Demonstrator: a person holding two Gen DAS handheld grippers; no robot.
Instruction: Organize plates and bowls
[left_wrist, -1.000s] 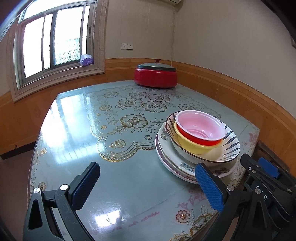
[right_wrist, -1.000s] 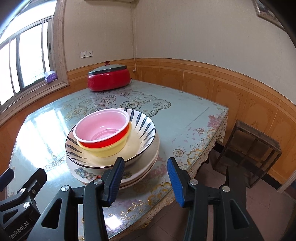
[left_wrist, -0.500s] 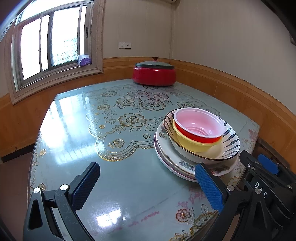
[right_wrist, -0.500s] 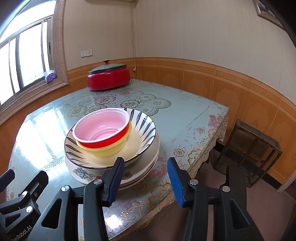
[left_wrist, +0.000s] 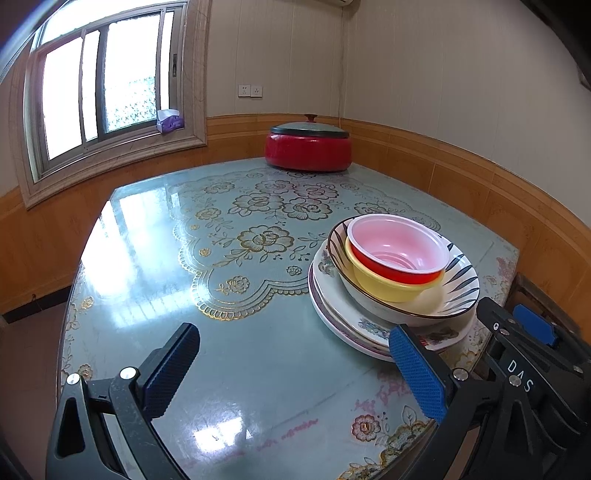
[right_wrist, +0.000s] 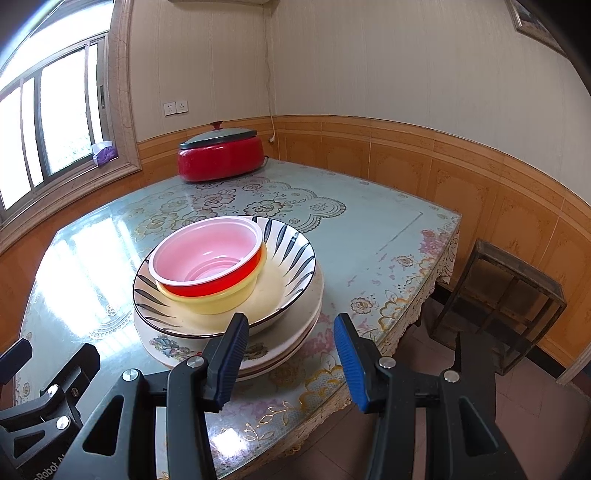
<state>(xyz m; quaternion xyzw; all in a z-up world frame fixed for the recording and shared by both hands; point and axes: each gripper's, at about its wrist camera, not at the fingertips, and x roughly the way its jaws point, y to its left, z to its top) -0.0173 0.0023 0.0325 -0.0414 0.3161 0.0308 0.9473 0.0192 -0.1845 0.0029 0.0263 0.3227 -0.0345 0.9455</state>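
A stack stands on the table near its front right edge. A red bowl with a pink inside (left_wrist: 397, 249) (right_wrist: 207, 254) sits in a yellow bowl (left_wrist: 388, 290) (right_wrist: 218, 301), inside a wide striped bowl (left_wrist: 454, 291) (right_wrist: 291, 254), on floral plates (left_wrist: 347, 325) (right_wrist: 166, 345). My left gripper (left_wrist: 295, 373) is open and empty, above the table left of the stack. My right gripper (right_wrist: 291, 360) is open and empty, just in front of the stack at the table edge. It also shows in the left wrist view (left_wrist: 532, 343).
A red lidded pot (left_wrist: 308, 147) (right_wrist: 221, 155) stands at the far side of the table (left_wrist: 221, 258). A window with a purple tissue pack (left_wrist: 170, 120) is on the left wall. A dark wooden stool (right_wrist: 498, 295) stands on the floor right of the table.
Both grippers have lifted slightly, so the stack sits a little lower in both views. The stack has not moved and both grippers stay open.
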